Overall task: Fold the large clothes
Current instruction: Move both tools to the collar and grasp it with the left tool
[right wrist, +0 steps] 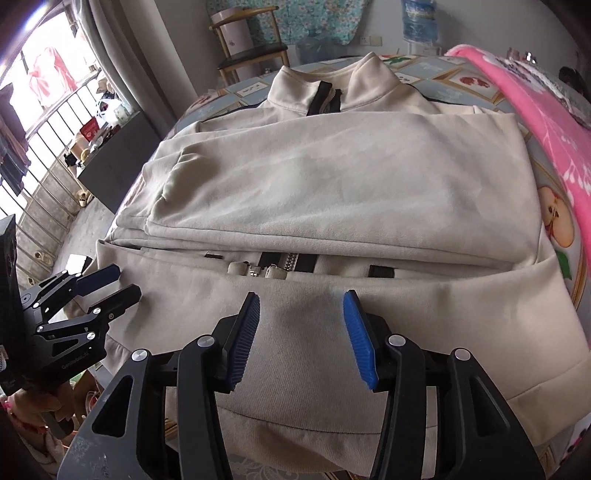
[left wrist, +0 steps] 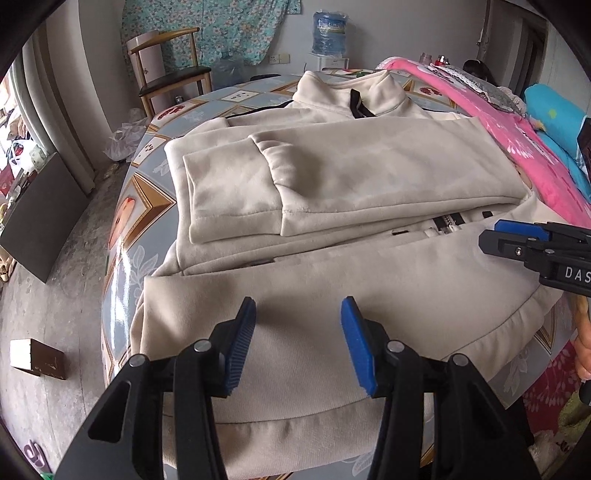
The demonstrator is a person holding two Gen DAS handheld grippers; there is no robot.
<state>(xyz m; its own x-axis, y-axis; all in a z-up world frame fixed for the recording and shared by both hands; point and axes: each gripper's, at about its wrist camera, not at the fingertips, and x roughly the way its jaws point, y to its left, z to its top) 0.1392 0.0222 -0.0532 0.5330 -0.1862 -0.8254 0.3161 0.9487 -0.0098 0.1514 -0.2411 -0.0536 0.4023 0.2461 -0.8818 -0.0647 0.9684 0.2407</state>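
claws first: the left gripper (left wrist: 297, 345) hangs over the near hem of the cream jacket (left wrist: 332, 177), blue pads apart with only flat cloth showing in the gap, nothing pinched. the right gripper (right wrist: 301, 341) stands the same way just beside it over the same folded-up bottom panel, released, pads clear of the fabric.

the jacket lies spread on a table (left wrist: 147, 199) covered in a glossy cloth printed with framed fruit and leaf pictures. both sleeves are folded across the chest, the bottom edge is turned up toward them, and a black zipper (right wrist: 284, 264) shows in the slot between. the standing collar (right wrist: 332, 88) points to the far side of the table.

a pink blanket (left wrist: 517, 140) lies along the right edge, touching the jacket, with something turquoise beyond it. past the table stand a wooden chair (left wrist: 170, 70) with a dark seat and a blue water jug (left wrist: 330, 31), against a wall hung with floral cloth. the floor is bare grey concrete; a small brown box (left wrist: 37, 358) sits on it at left. a barred window (right wrist: 44, 122) shows in the right wrist view.

white letters "das" can be read on the right gripper's black body; the rest is cut off.
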